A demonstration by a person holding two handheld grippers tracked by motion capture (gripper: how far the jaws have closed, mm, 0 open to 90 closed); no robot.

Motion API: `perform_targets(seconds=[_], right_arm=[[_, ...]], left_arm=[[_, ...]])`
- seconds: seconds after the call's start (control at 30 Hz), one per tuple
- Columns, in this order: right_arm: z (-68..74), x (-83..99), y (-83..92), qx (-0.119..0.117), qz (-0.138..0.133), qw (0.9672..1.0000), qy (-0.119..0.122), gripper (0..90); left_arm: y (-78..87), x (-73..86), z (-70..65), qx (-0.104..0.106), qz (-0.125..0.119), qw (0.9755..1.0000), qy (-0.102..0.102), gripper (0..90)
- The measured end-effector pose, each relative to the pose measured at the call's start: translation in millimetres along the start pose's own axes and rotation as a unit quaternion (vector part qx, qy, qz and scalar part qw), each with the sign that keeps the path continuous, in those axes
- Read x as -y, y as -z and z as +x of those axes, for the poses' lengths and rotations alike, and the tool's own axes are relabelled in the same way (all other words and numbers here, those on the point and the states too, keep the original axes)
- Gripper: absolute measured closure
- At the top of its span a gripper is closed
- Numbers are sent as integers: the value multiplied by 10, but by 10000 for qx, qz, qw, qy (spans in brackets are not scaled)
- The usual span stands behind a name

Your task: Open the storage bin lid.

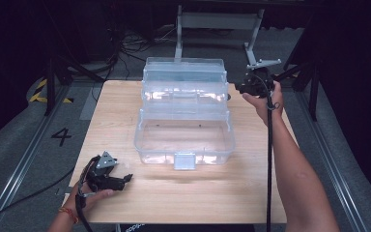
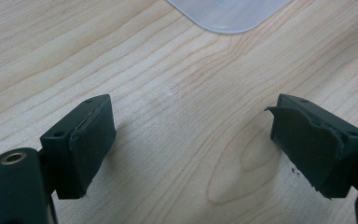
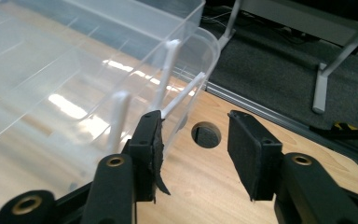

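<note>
Beside the box's (image 1: pixel 184 113) far right corner, the right hand-held gripper (image 1: pixel 251 86) stood with jaws apart and empty, nearer than the left hand-held gripper (image 1: pixel 110 178), likewise parted.

Wooden table (image 1: pixel 125 101) on grey carpeted floor (image 1: pixel 19 145) (marked "4"), surroundings apparently dark.

The box (image 1: pixel 185 111) is of clear plastic, smooth and glossy, with bright reflections on its walls. The table (image 1: pixel 125 203) is of light wood with visible grain and a matt finish. The pads (image 2: pixel 93 140) of the left gripper are of black rubber-like foam, matt, with torn, rough edges.
</note>
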State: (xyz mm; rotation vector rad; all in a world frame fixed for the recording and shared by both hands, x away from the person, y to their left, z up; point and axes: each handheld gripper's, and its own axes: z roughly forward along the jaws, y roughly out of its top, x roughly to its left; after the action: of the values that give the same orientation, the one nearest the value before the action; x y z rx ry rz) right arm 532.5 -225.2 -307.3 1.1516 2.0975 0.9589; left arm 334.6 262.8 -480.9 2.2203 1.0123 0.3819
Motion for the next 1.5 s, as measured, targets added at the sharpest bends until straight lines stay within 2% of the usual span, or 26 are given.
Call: perform_targets(seconds=[0.17,0.57,0.63,0.73,0.8,1.0,1.37,1.5], right_arm=[[114,95,123,-49,93,9996,278,497],[179,355,237,-147,199,9985,496,456],[187,405,243,-166,243,9984,474,439],[206,488,265,-115,227,9982,551,438],[211,531,272,-215,288,9981,496,430],[265,670,321,-204,332,9965,739,419],[241,981,472,-324,255,9961,776,397],[235,1150,515,-384,254,9951,880,384]], left_arm=[[-4,1,0,7,-23,10000,5,142],[0,0,0,-4,-2,10000,3,142],[0,0,0,-3,-2,10000,3,142],[-3,2,0,5,-19,10000,6,142],[0,1,0,-3,-5,10000,3,142],[0,1,-1,-4,-4,10000,3,142],[0,0,-1,-6,-2,10000,5,142],[-10,-3,1,24,-24,10000,26,140]])
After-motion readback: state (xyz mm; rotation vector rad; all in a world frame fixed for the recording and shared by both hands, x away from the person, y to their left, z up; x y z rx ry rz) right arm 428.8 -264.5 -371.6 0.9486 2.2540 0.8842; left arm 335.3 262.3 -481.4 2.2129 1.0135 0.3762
